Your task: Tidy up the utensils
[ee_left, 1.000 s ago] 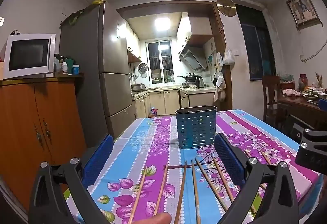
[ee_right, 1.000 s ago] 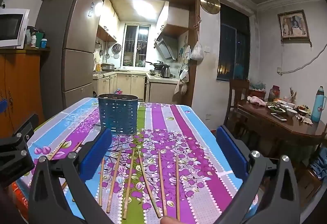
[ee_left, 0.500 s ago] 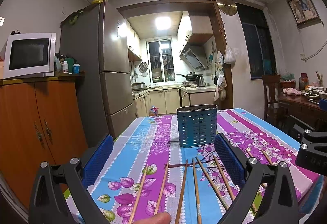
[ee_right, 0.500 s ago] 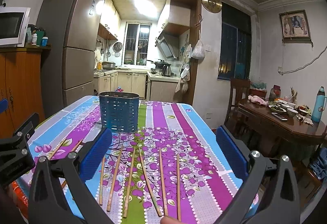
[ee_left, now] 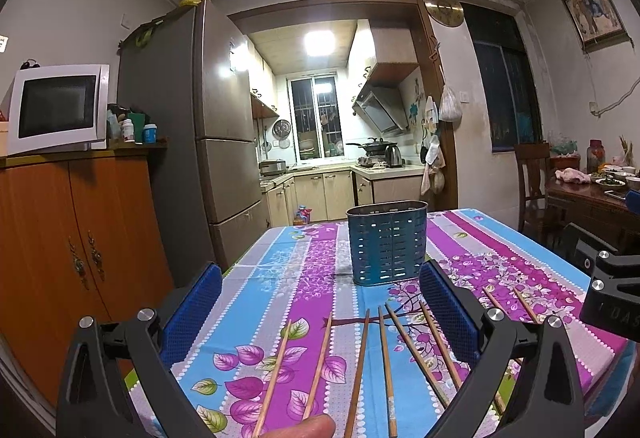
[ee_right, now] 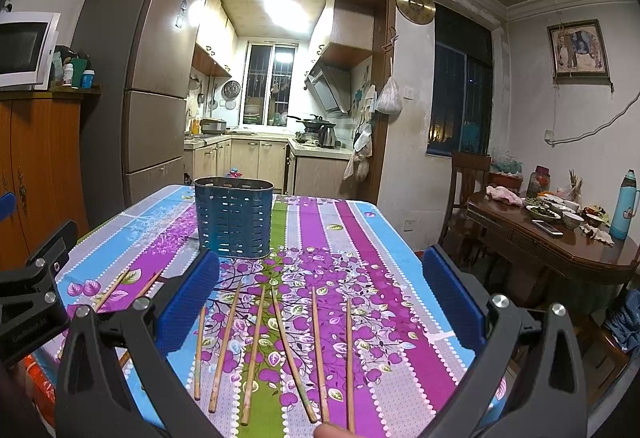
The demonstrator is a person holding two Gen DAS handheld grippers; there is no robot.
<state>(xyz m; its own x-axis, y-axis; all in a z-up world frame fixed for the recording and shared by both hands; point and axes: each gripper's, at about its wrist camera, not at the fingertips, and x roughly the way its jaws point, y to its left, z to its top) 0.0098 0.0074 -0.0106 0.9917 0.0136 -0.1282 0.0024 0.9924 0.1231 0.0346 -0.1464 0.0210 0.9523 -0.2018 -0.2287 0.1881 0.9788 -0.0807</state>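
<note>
A blue perforated utensil holder [ee_left: 386, 243] [ee_right: 233, 223] stands upright near the far end of a table with a flowered, striped cloth [ee_left: 304, 278] [ee_right: 352, 262]. Several wooden chopsticks [ee_left: 362, 366] [ee_right: 256, 354] lie loose on the cloth in front of it. My left gripper [ee_left: 320, 312] hovers open over the near chopsticks, nothing between its blue pads. My right gripper [ee_right: 320, 302] is also open and empty above the chopsticks. A fingertip [ee_left: 304, 428] shows at the bottom edge.
An orange cabinet [ee_left: 72, 250] with a microwave [ee_left: 56, 108] and a tall fridge [ee_left: 200, 142] stand left of the table. A dark wooden table [ee_right: 560, 242] with dishes and a chair [ee_right: 466, 182] stand to the right. The kitchen doorway lies beyond.
Both grippers have tilted or drifted slightly, so the holder and chopsticks sit a little lower in view. Both stay open; nothing on the table has moved.
</note>
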